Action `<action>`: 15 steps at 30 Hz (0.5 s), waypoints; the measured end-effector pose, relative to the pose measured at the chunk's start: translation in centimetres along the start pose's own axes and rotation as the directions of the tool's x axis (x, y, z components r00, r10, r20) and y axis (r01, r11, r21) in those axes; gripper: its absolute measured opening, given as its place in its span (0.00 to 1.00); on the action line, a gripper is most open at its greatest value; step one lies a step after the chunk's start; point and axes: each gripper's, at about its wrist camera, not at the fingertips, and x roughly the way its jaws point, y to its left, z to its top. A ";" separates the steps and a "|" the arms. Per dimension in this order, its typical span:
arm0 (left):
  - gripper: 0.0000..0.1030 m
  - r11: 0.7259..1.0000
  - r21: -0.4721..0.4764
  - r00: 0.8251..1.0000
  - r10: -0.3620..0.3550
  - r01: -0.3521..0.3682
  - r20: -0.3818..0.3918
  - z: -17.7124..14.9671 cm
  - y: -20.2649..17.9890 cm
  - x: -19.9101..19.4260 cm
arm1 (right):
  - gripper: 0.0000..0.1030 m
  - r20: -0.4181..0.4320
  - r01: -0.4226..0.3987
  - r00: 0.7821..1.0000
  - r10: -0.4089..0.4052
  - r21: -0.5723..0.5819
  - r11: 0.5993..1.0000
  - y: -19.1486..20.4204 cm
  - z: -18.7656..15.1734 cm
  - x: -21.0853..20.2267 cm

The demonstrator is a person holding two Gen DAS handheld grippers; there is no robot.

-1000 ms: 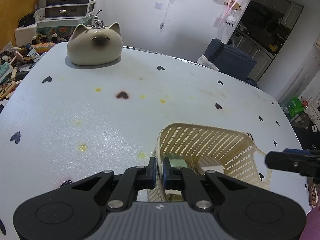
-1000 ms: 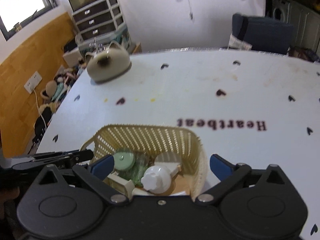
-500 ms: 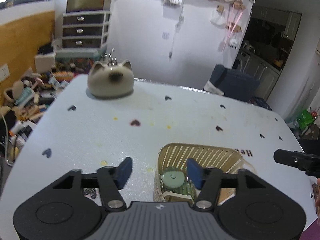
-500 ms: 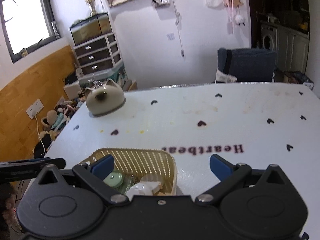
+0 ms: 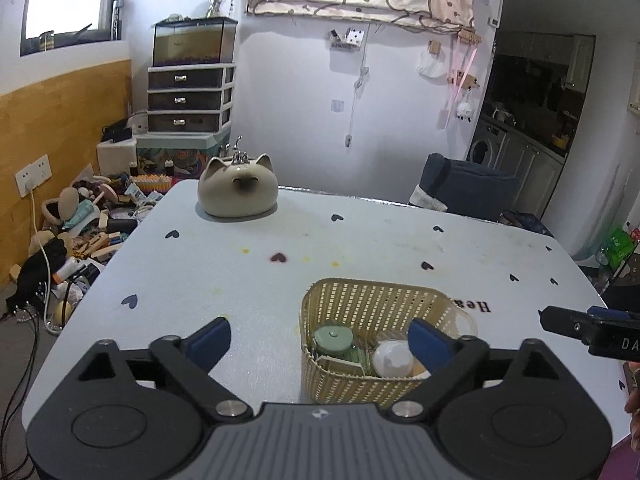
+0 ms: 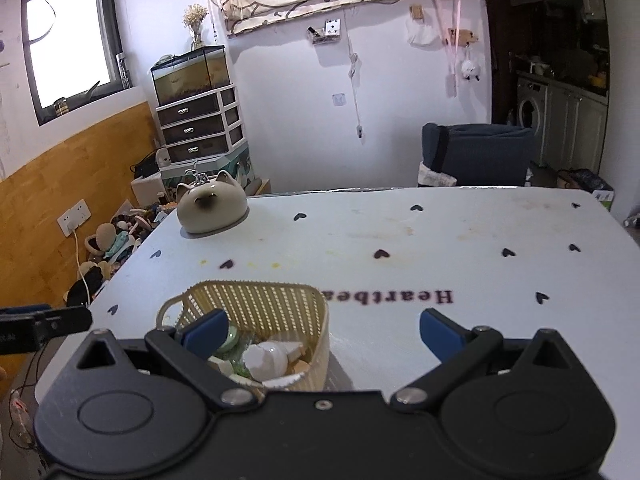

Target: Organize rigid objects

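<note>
A cream plastic basket [image 5: 372, 300] stands on the white table with heart prints [image 5: 280, 240]. It holds a green-lidded jar [image 5: 333, 338], a white round-capped bottle [image 5: 393, 358] and other small items. My left gripper [image 5: 320, 340] is open and empty, raised above the basket's near side. The basket also shows in the right wrist view [image 6: 256, 304], with the white bottle [image 6: 266, 356] inside. My right gripper [image 6: 320, 330] is open and empty, raised above the basket's right side.
A cat-shaped ceramic pot [image 5: 238, 192] sits at the table's far left corner. The right gripper's finger [image 5: 580, 326] shows at the right edge. Clutter lies on the floor to the left [image 5: 80, 232]. A dark chair [image 5: 464, 186] stands behind the table.
My left gripper was shut at the basket's rim; it has opened, let go and pulled up and back. My right gripper has also risen and drawn back, still open.
</note>
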 end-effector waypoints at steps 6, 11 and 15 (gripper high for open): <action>0.95 1.000 0.007 1.000 -0.003 0.002 0.024 -0.7 -1.0 -2.0 | 1.00 0.022 0.022 1.000 -0.021 -0.011 1.000 0.0 -0.9 -2.2; 0.98 1.000 0.017 0.999 0.006 -0.006 0.034 -1.4 -1.9 -3.2 | 1.00 0.038 0.036 0.999 -0.035 -0.023 0.999 0.3 -1.5 -3.8; 1.00 1.000 0.017 0.999 0.013 -0.014 0.039 -2.0 -2.2 -3.9 | 1.00 0.054 0.054 0.997 -0.052 -0.036 0.998 0.5 -1.7 -5.0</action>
